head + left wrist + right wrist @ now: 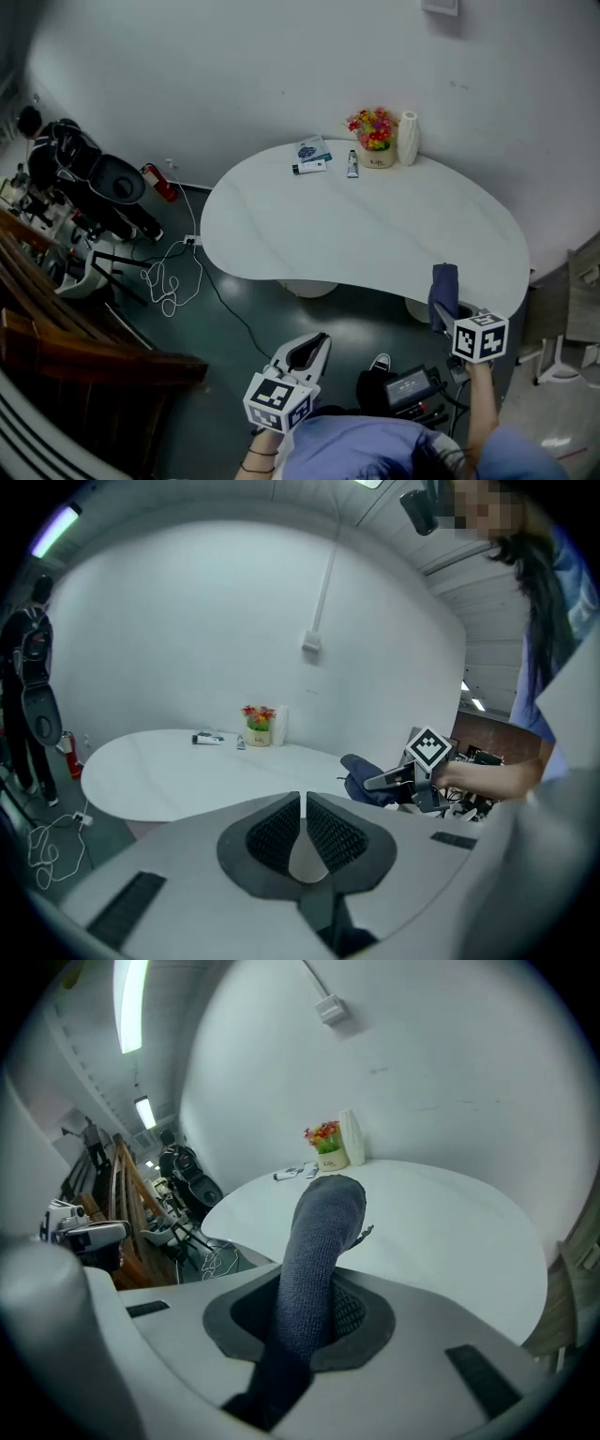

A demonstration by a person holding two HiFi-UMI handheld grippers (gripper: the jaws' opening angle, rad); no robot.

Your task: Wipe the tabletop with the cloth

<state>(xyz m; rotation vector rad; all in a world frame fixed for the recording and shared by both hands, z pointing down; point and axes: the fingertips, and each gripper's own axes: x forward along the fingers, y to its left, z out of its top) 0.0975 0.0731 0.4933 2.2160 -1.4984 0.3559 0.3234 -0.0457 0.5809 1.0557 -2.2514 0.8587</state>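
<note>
Off the table's (pixel 375 234) near left edge, above dark floor (pixel 225 375), my left gripper (pixel 314 343) has its ribbed pads pressed together on nothing. The table is smooth, white and kidney-shaped, with flowers (pixel 373 127) at its far edge. At its near right rim, my right gripper (pixel 450 317) clamps a soft blue knit cloth (pixel 444 289).

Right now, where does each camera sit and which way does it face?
Head view: on the person's head, steeply down at the table; left gripper, right gripper at bottom.
Left gripper view: behind its shut jaws, facing across the table; right gripper and hand show.
Right gripper view: behind jaws shut on the cloth, facing the flowers.
Shared: table and flowers, all three.
</note>
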